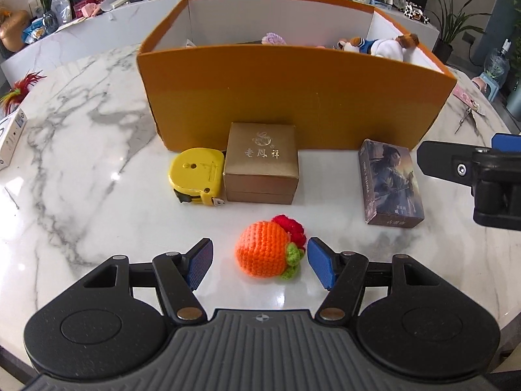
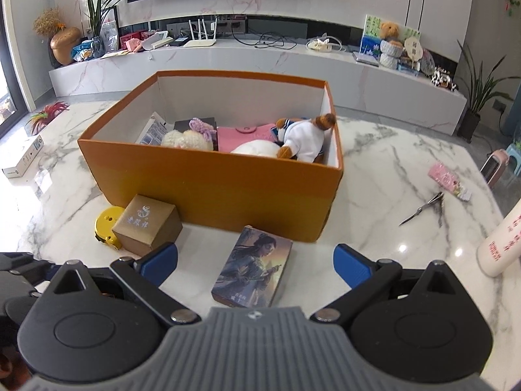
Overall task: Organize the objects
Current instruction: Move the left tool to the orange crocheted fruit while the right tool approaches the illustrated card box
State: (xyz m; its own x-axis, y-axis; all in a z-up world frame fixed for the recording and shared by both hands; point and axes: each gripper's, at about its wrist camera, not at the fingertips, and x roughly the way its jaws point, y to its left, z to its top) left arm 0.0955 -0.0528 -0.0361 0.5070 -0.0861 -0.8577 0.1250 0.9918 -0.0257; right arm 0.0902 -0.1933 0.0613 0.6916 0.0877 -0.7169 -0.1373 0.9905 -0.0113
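A crocheted orange fruit (image 1: 265,249) with red and green trim lies on the marble table between the open fingers of my left gripper (image 1: 259,262), not gripped. Behind it stand a yellow tape measure (image 1: 195,176), a gold gift box (image 1: 262,171) and an illustrated card box (image 1: 389,184), all in front of the orange storage box (image 1: 293,97). My right gripper (image 2: 255,264) is open, above the card box (image 2: 252,268). The storage box (image 2: 228,189) holds a plush bear (image 2: 306,140), knitted toys and a pink pouch.
Scissors (image 2: 423,210) and a pink packet (image 2: 449,181) lie on the table at right, with a white bottle (image 2: 503,244) at the right edge. A white carton (image 2: 22,161) and a feather toy (image 2: 45,114) sit at left. A cluttered counter runs behind.
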